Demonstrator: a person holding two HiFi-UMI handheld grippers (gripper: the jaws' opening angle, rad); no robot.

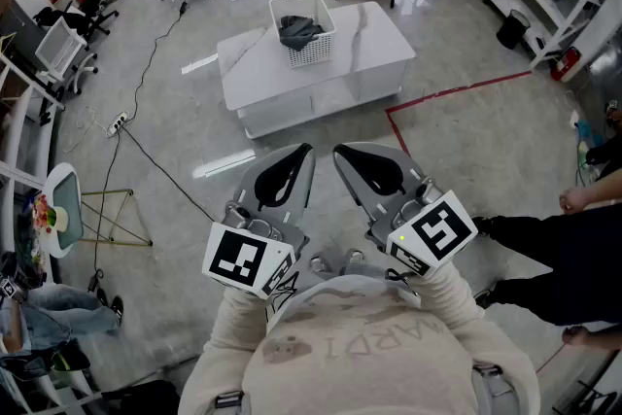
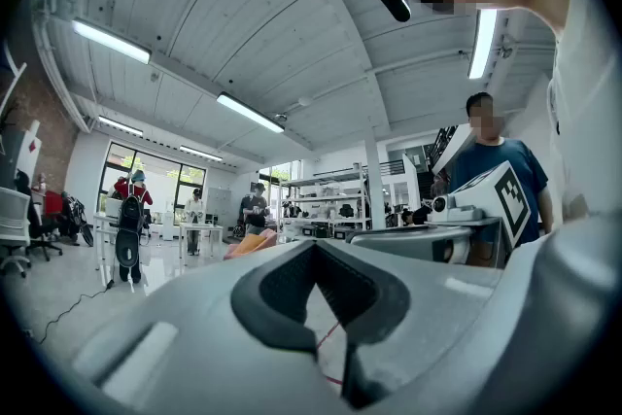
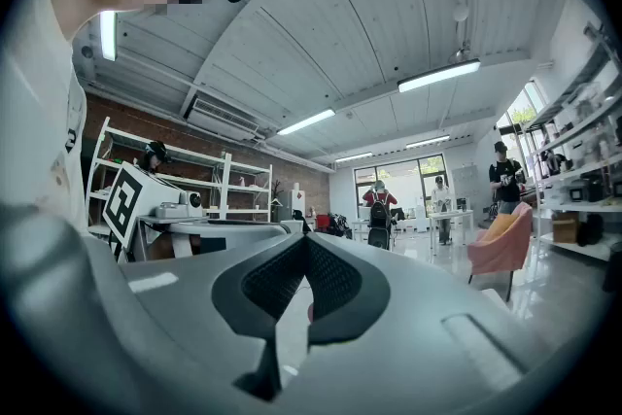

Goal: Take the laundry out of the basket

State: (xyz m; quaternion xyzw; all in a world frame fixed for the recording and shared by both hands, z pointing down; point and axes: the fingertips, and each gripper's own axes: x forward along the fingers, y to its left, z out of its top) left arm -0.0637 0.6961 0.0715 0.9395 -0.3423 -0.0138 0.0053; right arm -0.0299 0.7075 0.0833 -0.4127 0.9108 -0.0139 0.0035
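laundry (image 1: 297, 30) in basket (image 1: 315, 51) on table (image 1: 374, 44), head view only

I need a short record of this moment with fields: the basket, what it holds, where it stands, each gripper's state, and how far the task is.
basket: white basket, upright
contents: dark laundry, bunched inside
place: on the white table, near its back edge
left gripper: jaws together, nothing between them
right gripper: jaws together, nothing between them
gripper position: both held close to the person's chest, side by side, far from the table
task progress: not begun; laundry not yet taken out
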